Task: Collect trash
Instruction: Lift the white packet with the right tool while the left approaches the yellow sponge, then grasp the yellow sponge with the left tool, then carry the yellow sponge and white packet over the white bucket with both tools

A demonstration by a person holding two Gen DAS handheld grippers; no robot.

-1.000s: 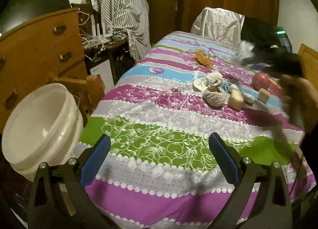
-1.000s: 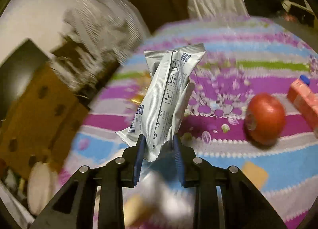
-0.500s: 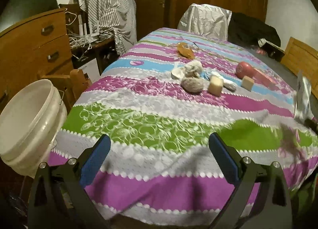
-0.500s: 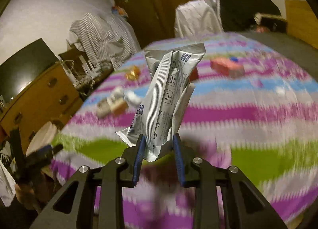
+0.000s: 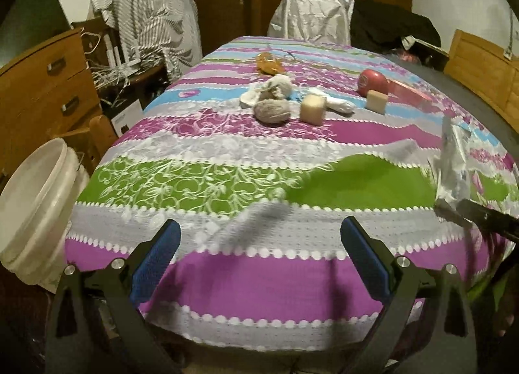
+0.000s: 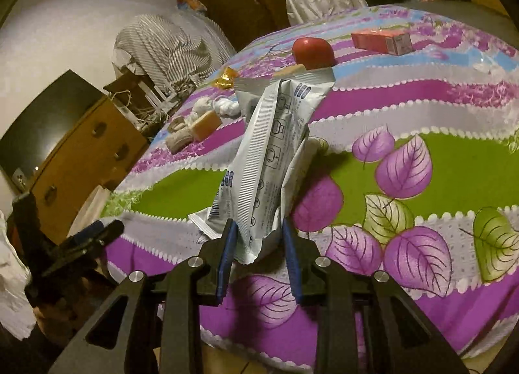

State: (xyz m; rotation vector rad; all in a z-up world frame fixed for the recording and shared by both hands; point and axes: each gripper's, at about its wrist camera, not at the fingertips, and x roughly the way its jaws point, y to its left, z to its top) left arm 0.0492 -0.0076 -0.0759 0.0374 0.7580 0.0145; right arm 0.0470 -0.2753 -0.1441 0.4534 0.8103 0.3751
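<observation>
— What is the right gripper (image 6: 258, 241) doing?
— It is clamping the silver wrapper (image 6: 272, 160) and has been carrying it away from the apple (image 6: 313, 52) and the other bits, out to the near edge of the table (image 6: 454, 163)

— And the left gripper (image 5: 259, 254)?
— It is hanging empty, fingers wide apart, drifting along that same edge. The white bucket (image 5: 35, 205) is sitting just past the corner, so I am guessing the wrapper is heading there next

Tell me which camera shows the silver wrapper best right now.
The right wrist view: the silver wrapper fills the centre, upright, pinched in the right tool, printing readable. The left wrist view catches the wrapper only at the right edge, small and blurred.
</observation>
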